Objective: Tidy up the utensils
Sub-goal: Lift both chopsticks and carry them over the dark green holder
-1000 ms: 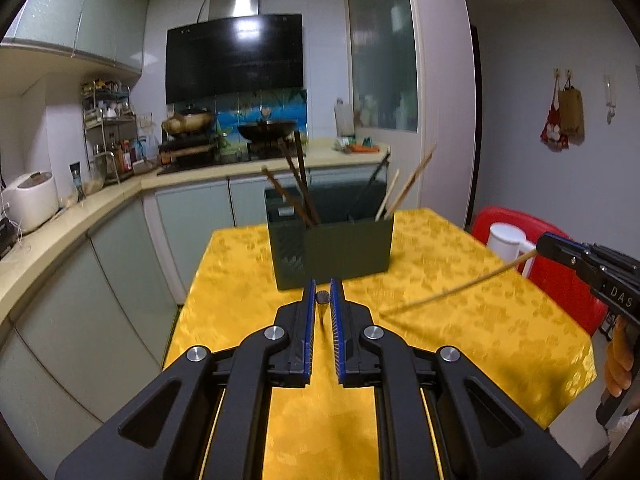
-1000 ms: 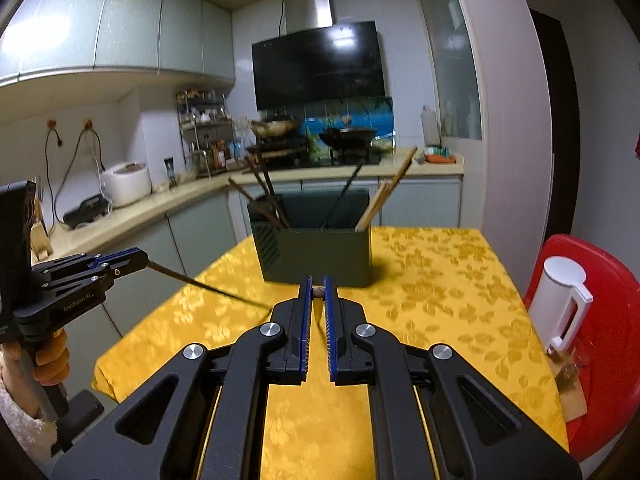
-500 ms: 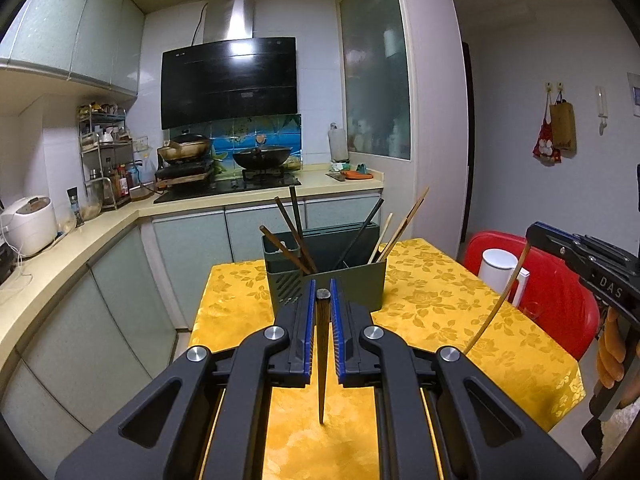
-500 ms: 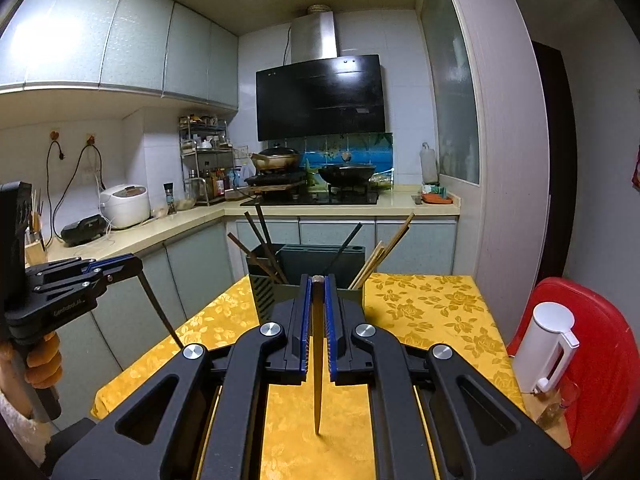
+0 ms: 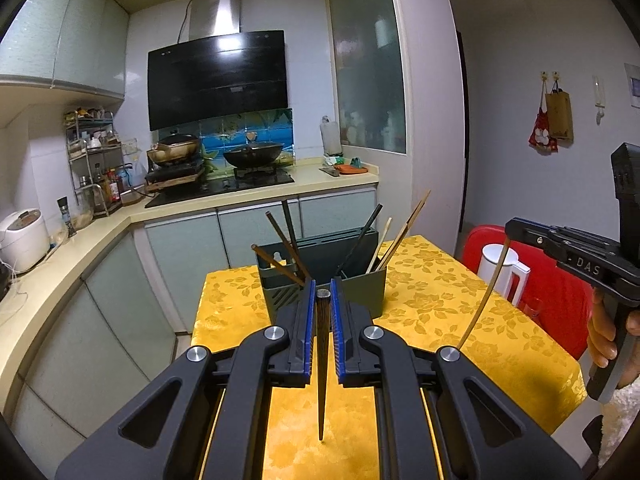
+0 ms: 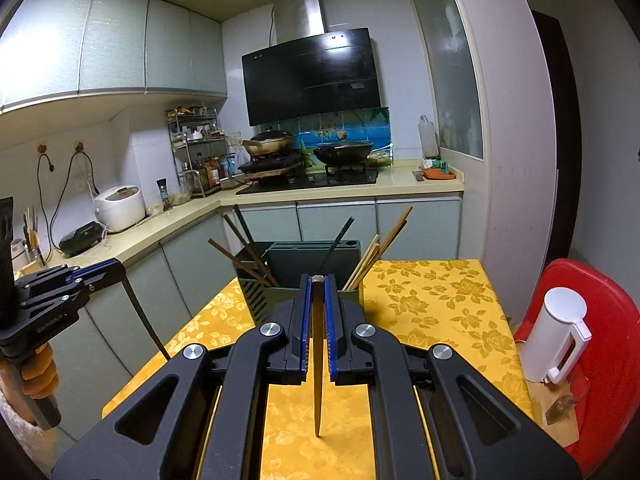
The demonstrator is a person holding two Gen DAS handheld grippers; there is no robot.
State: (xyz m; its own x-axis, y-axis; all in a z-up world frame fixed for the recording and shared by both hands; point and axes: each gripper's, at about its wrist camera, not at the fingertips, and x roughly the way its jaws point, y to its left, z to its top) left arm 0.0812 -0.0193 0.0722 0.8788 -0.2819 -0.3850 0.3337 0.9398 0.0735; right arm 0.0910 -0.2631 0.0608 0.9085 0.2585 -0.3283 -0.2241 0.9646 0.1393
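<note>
The left claw (image 5: 322,304) is clenched on a dark chopstick (image 5: 322,364), which hangs point-down between its blue pads, tip above the yellow cloth of the surface (image 5: 436,312). The right claw (image 6: 318,292) is clamped on a pale chopstick (image 6: 317,368) that hangs the same way, tip off the cloth. From the left wrist view, the right claw (image 5: 510,228) shows at the right edge with its pale chopstick (image 5: 486,296) dangling; from the right wrist view, the left claw (image 6: 118,268) shows at the left edge with its dark chopstick (image 6: 144,316).

On the far side of the surface stands a dark green holder (image 5: 360,280). Dark chopsticks (image 5: 286,248) lean in its left part, pale ones (image 5: 400,236) in its right part. A white kettle (image 6: 554,332) sits on a red chair (image 6: 600,320) at the right.
</note>
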